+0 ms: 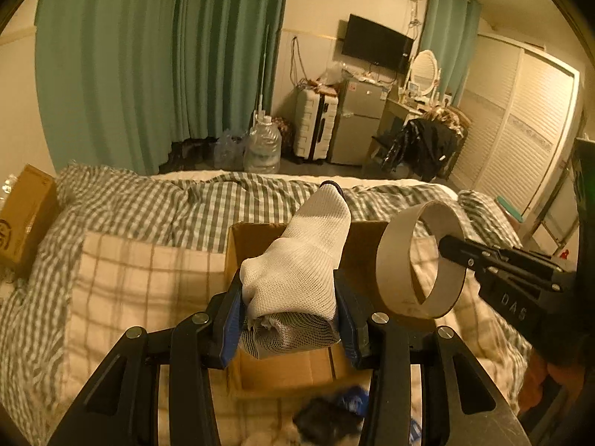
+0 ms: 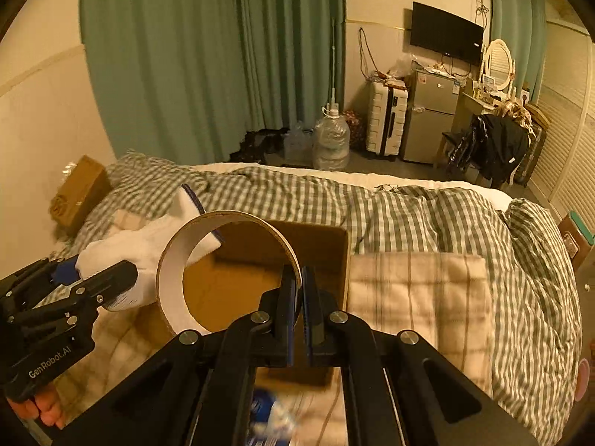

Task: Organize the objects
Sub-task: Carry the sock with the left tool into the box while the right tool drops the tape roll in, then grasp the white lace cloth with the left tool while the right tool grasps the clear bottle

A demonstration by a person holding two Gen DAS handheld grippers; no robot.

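left gripper (image 1: 290, 319) clamps white sock (image 1: 297, 264) at frame centre; right view alone shows right gripper (image 2: 299, 293) pinching cardboard ring (image 2: 227, 271) over open box (image 2: 297, 245).

A cardboard ring (image 2: 223, 271) is pinched at its rim by the right gripper (image 2: 298, 290) — held above an open cardboard box (image 2: 316, 245).

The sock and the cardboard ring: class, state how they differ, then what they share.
The sock is soft white fabric, bunched up; the cardboard ring is stiff, hollow and round. The left gripper squeezes the sock's whole width; the right gripper pinches only the ring's thin wall. Both are held over the open box.
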